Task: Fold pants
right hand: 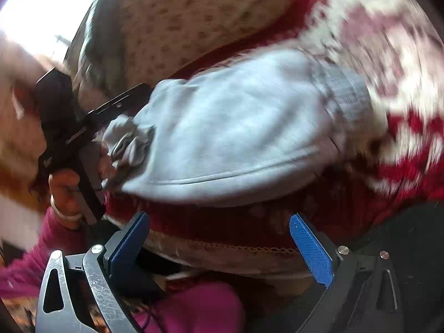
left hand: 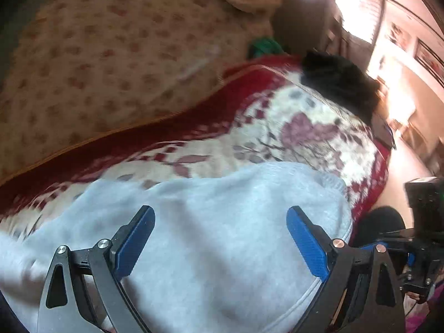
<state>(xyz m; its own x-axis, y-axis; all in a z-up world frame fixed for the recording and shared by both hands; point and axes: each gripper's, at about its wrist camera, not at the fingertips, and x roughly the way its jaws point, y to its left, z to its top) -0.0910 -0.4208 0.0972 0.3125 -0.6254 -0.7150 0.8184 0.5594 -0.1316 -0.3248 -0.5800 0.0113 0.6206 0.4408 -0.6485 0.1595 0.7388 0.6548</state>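
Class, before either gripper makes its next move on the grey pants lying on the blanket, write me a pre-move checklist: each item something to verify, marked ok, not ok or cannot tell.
1. Left gripper jaws apart, nothing clamped: ok.
2. Right gripper jaws apart, nothing clamped: ok.
3. Grey pants lying on the floral blanket, free of both grippers: ok.
4. Pants already in a compact folded bundle: ok, though one end looks bunched.
5. Fold edges lined up neatly: cannot tell, both views are blurred.
6. Black item at the blanket's far end clear of the pants: ok.
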